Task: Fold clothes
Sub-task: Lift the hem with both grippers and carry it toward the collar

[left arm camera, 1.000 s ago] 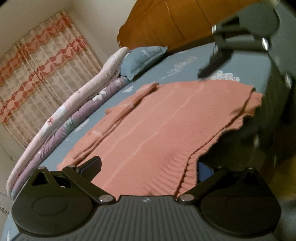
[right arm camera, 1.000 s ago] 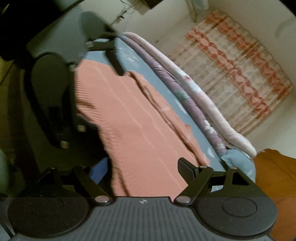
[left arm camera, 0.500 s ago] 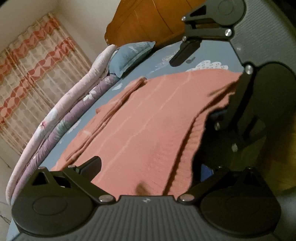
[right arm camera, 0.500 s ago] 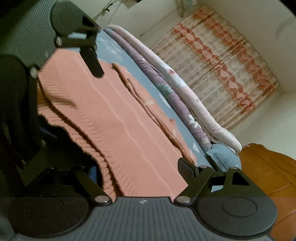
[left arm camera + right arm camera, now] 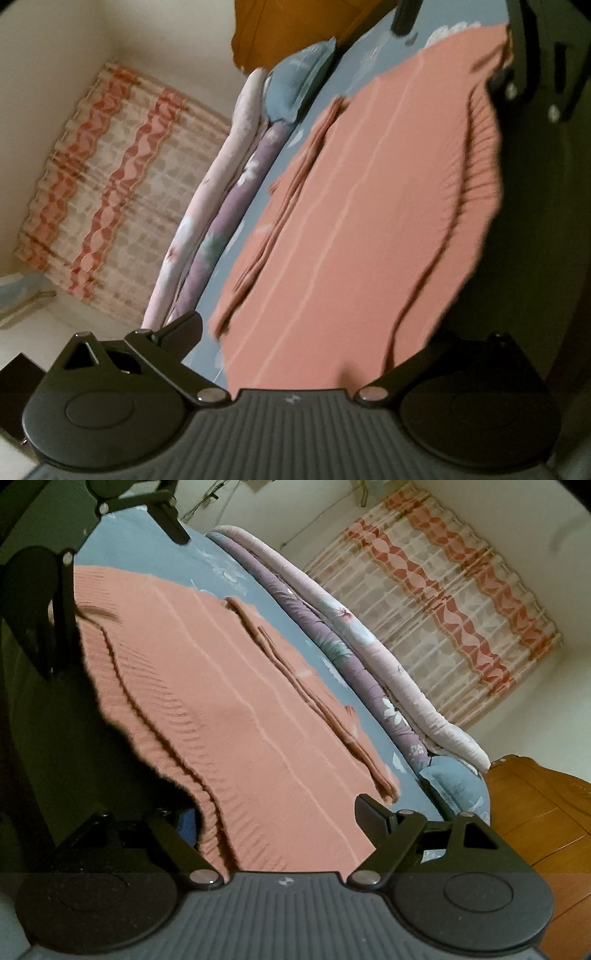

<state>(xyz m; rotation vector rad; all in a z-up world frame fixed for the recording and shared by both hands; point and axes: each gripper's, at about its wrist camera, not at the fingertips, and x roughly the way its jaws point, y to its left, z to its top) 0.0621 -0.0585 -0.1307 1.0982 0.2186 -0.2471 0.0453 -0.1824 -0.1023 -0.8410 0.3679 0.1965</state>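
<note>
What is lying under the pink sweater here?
The pink sweater lies flat on a blue bedsheet that shows along its far edge. Its ribbed hem hangs over the near edge of the bed. Whatever is directly beneath the sweater is covered.

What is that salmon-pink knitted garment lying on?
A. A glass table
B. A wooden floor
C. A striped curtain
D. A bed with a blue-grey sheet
D: the salmon-pink knitted garment lies spread on the blue-grey sheet of a bed, with a rolled quilt along its far side and a pillow at the head end.
</note>
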